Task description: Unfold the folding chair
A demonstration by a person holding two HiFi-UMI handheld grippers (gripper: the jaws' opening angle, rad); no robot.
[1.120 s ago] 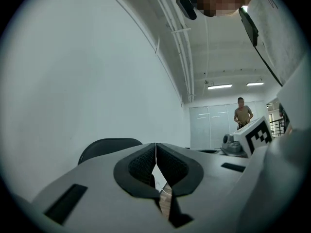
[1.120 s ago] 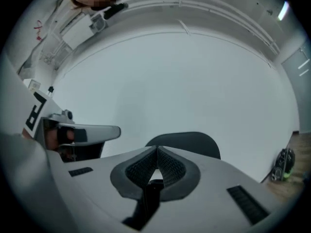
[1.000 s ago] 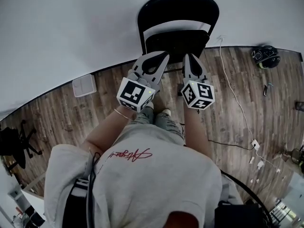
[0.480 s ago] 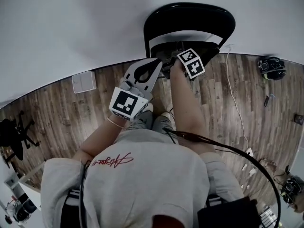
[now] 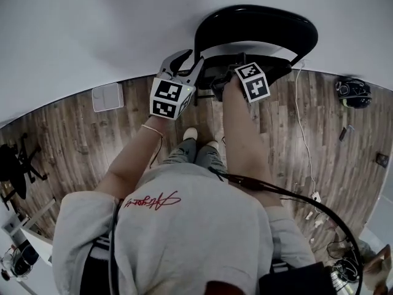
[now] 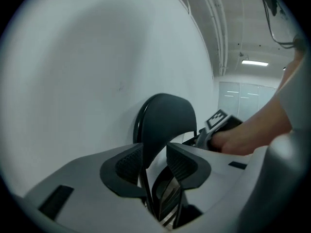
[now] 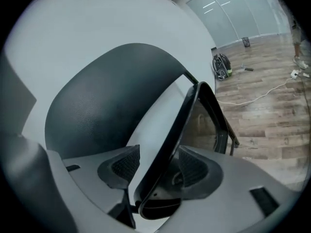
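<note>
A black folding chair [image 5: 255, 23] stands folded against the white wall, its seat [image 7: 180, 125] tipped up in front of the backrest [image 7: 107, 106]. My left gripper [image 5: 189, 57] is at the chair's left side. Its jaws are opening, and in the left gripper view [image 6: 156, 161] the thin black frame tube runs between the pads without being pressed. My right gripper [image 5: 232, 74] reaches the seat's lower edge. Its jaws [image 7: 158, 166] are opening too, and the seat's rim stands between them with a gap to the left pad.
The floor is wood planks. A white flat box [image 5: 107, 97] lies by the wall at left. At right there are a black bag [image 5: 353, 91] and a white cable [image 5: 301, 121]. The person's shoes [image 5: 199, 134] stand just before the chair.
Both grippers have moved forward to the chair. The right one rolled over and set its jaws around the seat edge; the left one came to the chair's left frame and its jaws parted.
</note>
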